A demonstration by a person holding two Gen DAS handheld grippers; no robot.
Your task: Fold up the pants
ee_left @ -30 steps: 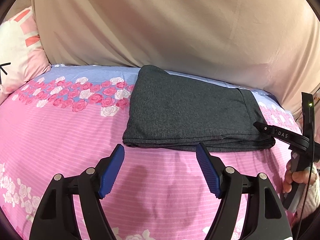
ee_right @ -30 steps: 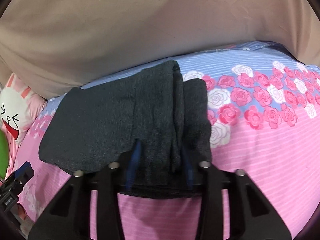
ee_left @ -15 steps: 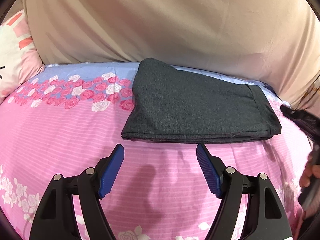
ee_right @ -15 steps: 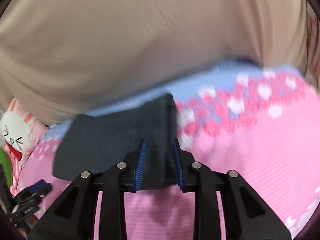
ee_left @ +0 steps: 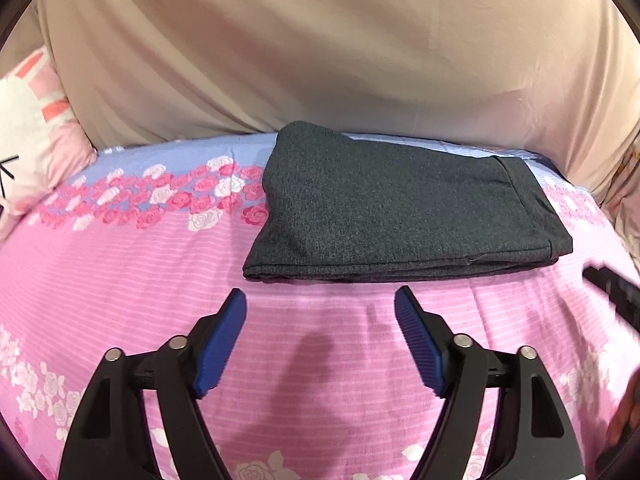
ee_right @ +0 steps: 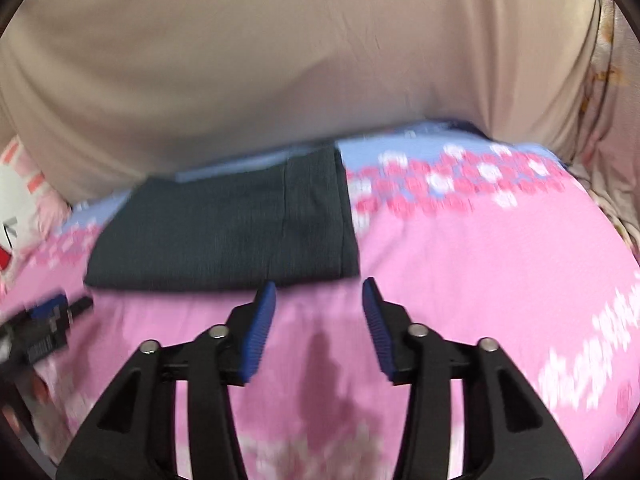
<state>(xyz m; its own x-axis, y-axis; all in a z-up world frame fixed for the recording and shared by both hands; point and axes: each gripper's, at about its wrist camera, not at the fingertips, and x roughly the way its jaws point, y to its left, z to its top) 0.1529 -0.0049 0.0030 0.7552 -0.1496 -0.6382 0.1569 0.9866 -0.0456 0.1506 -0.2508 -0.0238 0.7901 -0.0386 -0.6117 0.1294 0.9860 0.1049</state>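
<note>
Jaws of your right gripper (ee_right: pixel 319 294) are opening, now clear of the pants (ee_left: pixel 400 216). Left gripper (ee_left: pixel 320 300) jaws stand spread, empty, near the pants. Folding appears complete.

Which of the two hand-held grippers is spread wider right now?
The left hand-held gripper; its blue pads stand farther apart than the right hand-held gripper, both empty and opening.

Your right gripper (ee_right: pixel 319 291) has let go of the pants (ee_right: pixel 224 232) and pulled back, jaws opening with nothing between them; the folded pants lie flat.
</note>
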